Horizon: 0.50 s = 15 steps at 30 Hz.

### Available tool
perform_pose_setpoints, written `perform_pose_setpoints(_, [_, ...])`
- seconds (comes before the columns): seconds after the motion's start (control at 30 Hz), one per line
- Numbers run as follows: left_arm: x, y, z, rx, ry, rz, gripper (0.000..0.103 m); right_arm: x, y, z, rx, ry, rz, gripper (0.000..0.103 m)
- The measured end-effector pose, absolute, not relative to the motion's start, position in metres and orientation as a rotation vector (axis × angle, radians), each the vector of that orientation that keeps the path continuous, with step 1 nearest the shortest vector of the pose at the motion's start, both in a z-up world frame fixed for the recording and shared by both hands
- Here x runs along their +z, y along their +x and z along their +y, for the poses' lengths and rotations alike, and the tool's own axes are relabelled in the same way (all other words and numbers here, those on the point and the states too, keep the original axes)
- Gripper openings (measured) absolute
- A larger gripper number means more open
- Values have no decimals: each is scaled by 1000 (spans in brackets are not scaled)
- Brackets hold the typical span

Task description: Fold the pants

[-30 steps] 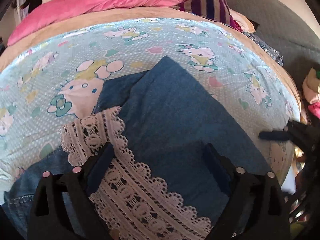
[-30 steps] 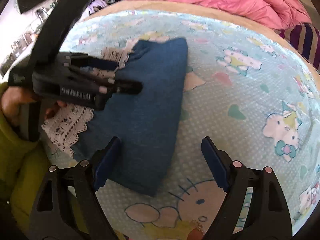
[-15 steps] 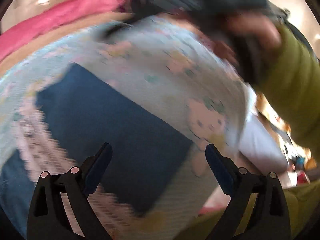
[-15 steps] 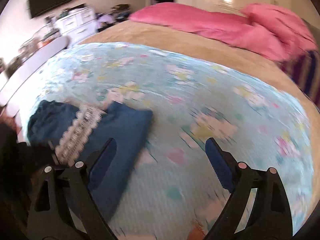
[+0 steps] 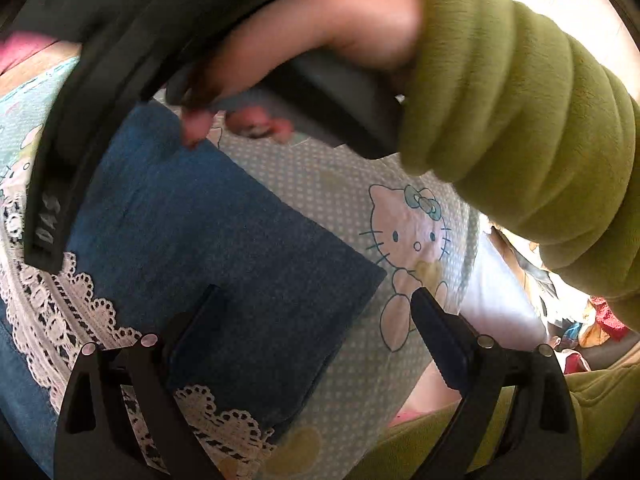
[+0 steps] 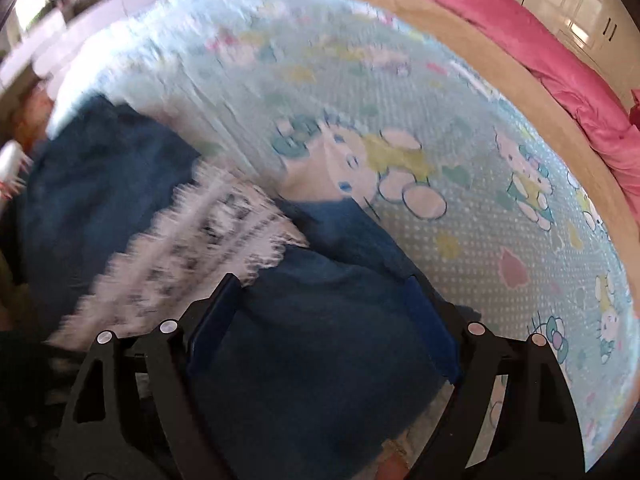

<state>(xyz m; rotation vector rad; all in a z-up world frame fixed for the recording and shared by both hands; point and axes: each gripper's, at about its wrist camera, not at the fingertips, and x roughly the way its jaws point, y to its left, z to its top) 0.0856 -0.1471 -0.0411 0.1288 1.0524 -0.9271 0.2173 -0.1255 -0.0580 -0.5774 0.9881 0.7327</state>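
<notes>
Left wrist view: both tongs, left (image 5: pixel 316 320) and right (image 6: pixel 324 312), gape empty over folded pants (image 5: pixel 224 240).

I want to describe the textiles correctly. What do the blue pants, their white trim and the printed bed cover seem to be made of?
The pants look like denim: matte blue with a fine speckled weave. The trim looks like lace, probably cotton: openwork loops and scalloped edges. The bed cover seems a soft woven or quilted fabric, matte, with small raised dots and cartoon cats; the fibre cannot be told.
</notes>
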Motion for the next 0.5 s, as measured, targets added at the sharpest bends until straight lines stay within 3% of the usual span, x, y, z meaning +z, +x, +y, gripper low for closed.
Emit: perform_pose_setpoints(0.5, [-43,79,-146,-923,130,1033,94,-40,223,-122,747,-495,917,81])
